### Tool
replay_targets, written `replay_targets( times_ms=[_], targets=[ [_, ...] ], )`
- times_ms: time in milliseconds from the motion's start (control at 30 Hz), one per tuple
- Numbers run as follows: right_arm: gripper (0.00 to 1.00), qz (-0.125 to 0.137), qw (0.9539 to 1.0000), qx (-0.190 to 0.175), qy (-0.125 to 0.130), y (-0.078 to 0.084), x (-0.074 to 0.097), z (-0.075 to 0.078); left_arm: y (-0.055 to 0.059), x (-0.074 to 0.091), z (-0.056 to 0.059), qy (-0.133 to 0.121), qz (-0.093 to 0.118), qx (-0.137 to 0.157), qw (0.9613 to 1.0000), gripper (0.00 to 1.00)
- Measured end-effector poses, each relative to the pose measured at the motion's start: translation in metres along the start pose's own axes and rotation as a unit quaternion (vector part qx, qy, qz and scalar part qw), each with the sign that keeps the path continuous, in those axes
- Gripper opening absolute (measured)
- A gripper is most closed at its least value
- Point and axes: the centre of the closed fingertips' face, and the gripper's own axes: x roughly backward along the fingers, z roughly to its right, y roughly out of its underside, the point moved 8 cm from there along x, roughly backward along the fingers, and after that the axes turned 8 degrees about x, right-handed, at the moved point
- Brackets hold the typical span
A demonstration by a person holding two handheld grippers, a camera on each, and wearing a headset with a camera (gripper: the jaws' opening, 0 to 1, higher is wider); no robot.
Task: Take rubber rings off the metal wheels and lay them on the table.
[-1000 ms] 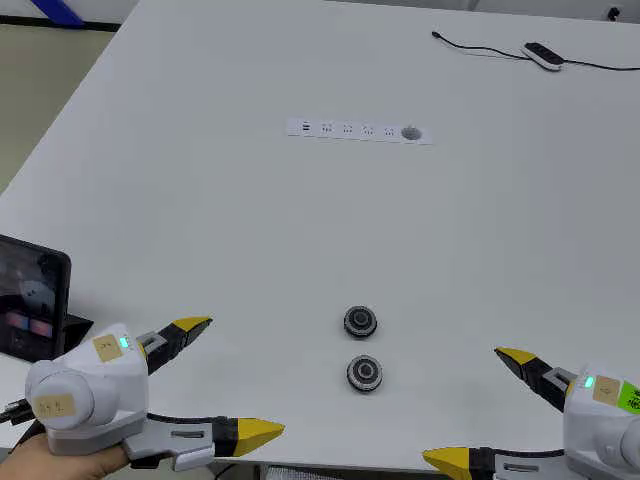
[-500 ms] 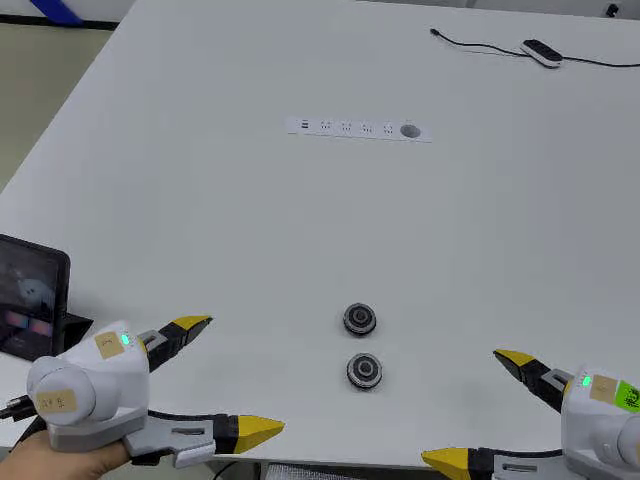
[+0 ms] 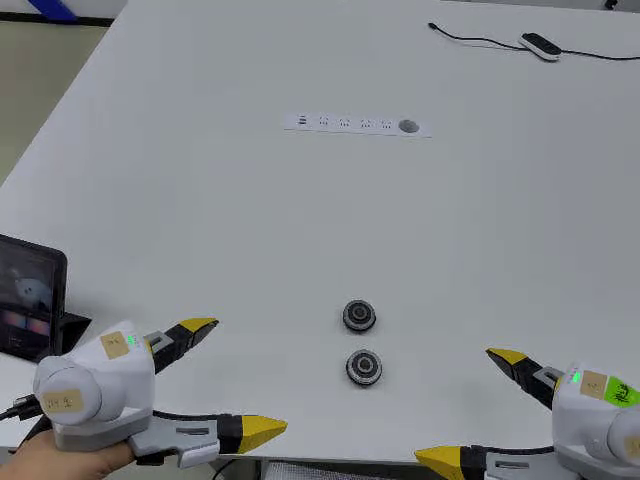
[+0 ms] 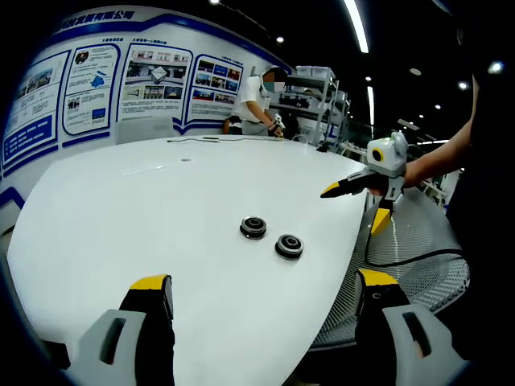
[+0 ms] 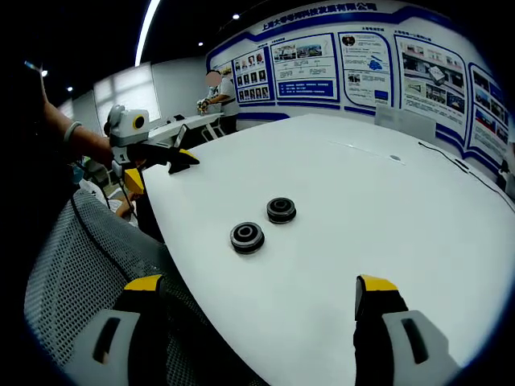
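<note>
Where the smooth, matte white worktop [image 3: 250, 220] nears its front edge, two small round metal wheels are seen lying flat, close together but apart: the farther wheel [image 3: 359, 316] and the nearer wheel [image 3: 364, 367]. Each silvery hub is wrapped in a black rubber ring [image 3: 346, 317], so two rings are counted, both seated on their wheels. The left gripper [image 3: 232, 378], a white plastic body with black jaws tipped in yellow wedges, is held by a hand [image 3: 60, 462] at the lower left; its jaws are spread wide and empty. The right gripper [image 3: 470, 408], of the same build, is held at the lower right, jaws likewise wide and empty. The wheels lie between the two grippers, touched by neither. Farther back, one long white socket strip [image 3: 355, 124] is set flush in the worktop, and one dark glossy tablet [image 3: 30, 300] stands at the left edge.
</note>
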Motion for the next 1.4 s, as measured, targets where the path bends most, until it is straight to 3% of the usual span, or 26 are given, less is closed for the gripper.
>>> replay_targets(
  times_ms=[667, 1100, 1400],
  targets=[
    [0.93, 0.003, 0.9998, -0.008, -0.017, -0.006, -0.013, -0.007, -0.006, -0.016, 0.003, 0.02, -0.025, -0.022, 0.9993, 0.84],
    [0.82, -0.001, 0.9993, -0.024, -0.03, -0.005, -0.019, -0.013, -0.01, -0.027, 0.008, 0.039, -0.038, -0.043, 0.9976, 0.72],
    [0.8, 0.004, 0.9987, -0.039, -0.033, -0.005, -0.025, -0.013, -0.013, -0.038, 0.014, 0.052, -0.045, -0.056, 0.9961, 0.62]
  ],
)
